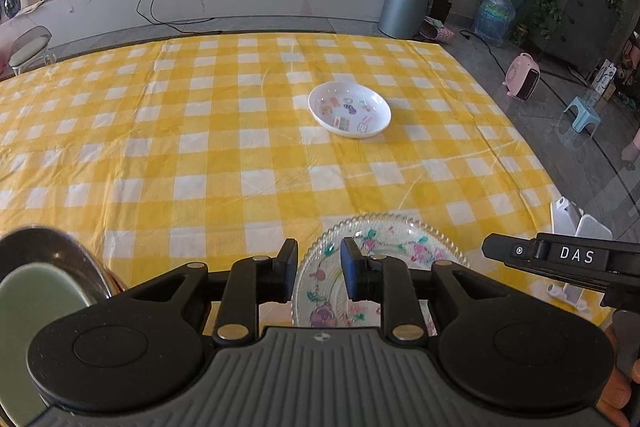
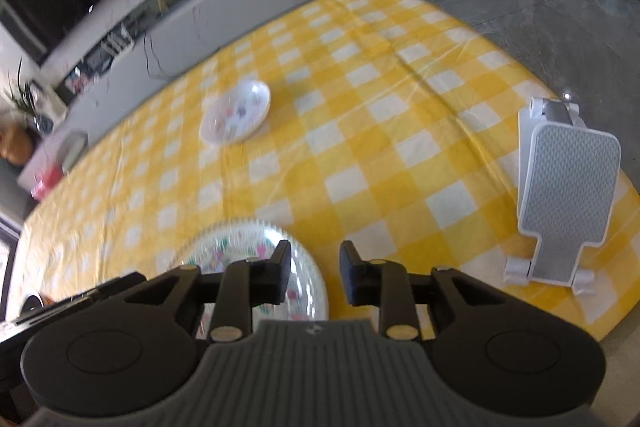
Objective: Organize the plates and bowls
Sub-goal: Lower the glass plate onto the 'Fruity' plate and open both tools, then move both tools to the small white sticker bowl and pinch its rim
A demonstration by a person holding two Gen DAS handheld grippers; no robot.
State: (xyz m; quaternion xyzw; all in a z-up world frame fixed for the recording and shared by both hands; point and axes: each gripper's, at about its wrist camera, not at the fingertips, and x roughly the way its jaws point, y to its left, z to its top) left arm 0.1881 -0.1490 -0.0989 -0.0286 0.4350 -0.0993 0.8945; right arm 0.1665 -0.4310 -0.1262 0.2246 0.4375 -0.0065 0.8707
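A clear glass plate with painted flowers (image 1: pixel 384 251) lies on the yellow checked tablecloth (image 1: pixel 200 147) near the front edge; it also shows in the right wrist view (image 2: pixel 240 247). My left gripper (image 1: pixel 319 267) is open and empty just above its near left part. My right gripper (image 2: pixel 315 273) is open and empty, just right of the plate. A white bowl with stickers (image 1: pixel 349 109) sits further back on the table, also in the right wrist view (image 2: pixel 236 115). A metal bowl holding a pale green dish (image 1: pixel 44 287) is at the front left.
A white and grey phone stand (image 2: pixel 564 195) stands at the table's right edge. The right gripper's body (image 1: pixel 560 255) shows at the right of the left wrist view. Beyond the table are a bin (image 1: pixel 408 3), a stool (image 1: pixel 582 115) and a heater (image 1: pixel 522 77).
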